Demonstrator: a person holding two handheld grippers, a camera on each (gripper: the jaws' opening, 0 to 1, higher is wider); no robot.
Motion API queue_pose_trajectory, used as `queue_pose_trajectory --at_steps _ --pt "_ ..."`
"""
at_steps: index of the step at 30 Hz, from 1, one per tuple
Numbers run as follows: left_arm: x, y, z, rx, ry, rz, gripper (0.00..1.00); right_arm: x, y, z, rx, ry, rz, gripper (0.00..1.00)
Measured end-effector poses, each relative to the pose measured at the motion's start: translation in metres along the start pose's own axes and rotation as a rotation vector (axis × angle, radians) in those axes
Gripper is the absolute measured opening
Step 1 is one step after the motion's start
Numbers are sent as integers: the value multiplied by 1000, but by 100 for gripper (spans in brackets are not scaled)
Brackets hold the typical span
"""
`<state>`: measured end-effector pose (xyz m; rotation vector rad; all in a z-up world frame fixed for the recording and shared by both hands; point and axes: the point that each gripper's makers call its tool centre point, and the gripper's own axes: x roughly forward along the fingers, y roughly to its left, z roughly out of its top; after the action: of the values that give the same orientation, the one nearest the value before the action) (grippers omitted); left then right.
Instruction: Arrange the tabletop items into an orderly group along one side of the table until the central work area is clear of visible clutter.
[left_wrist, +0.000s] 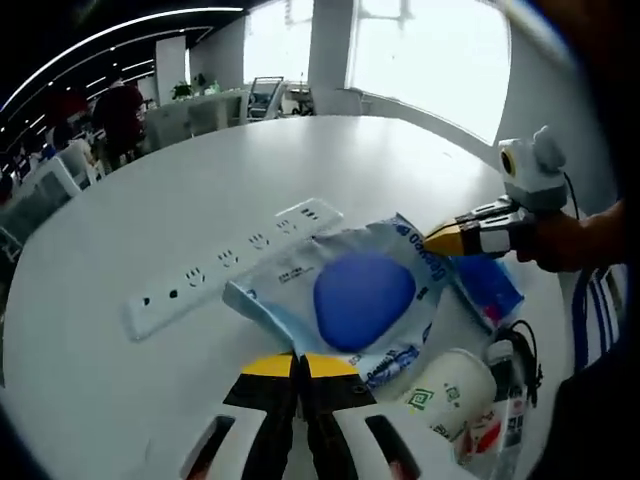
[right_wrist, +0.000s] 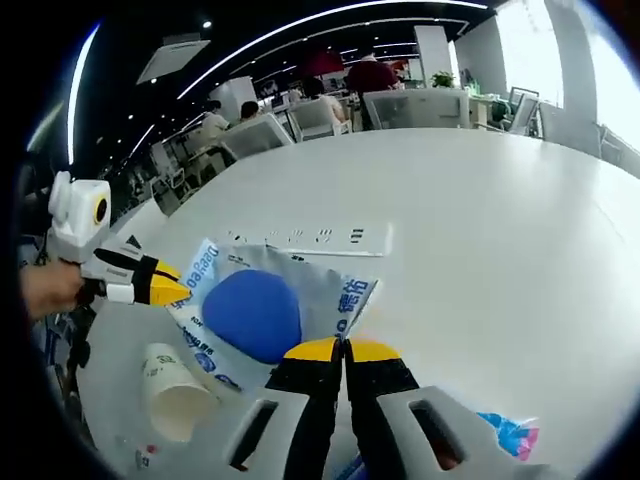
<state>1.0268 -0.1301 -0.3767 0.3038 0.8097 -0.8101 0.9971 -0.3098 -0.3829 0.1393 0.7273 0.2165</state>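
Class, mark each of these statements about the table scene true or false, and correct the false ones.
1. Both tools grip the blue-and-white packet. True: the left tool and right tool are each shut on an edge.
2. The power strip lies under the packet's far edge. True.
3. The paper cup stands upright. False: it lies on its side.
4. The power strip is black. False: it is white.
5. The table is white. True.

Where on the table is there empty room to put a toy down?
Past the power strip, the white table is bare out to its far edge. It's crowded near the blue packet, paper cup and bottle.
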Motion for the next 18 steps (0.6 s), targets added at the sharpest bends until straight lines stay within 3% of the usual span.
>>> queue_pose_trajectory --at_steps 18 --pt "11 -3 -13 -26 17 -2 1 5 -9 -5 -52 20 -37 0"
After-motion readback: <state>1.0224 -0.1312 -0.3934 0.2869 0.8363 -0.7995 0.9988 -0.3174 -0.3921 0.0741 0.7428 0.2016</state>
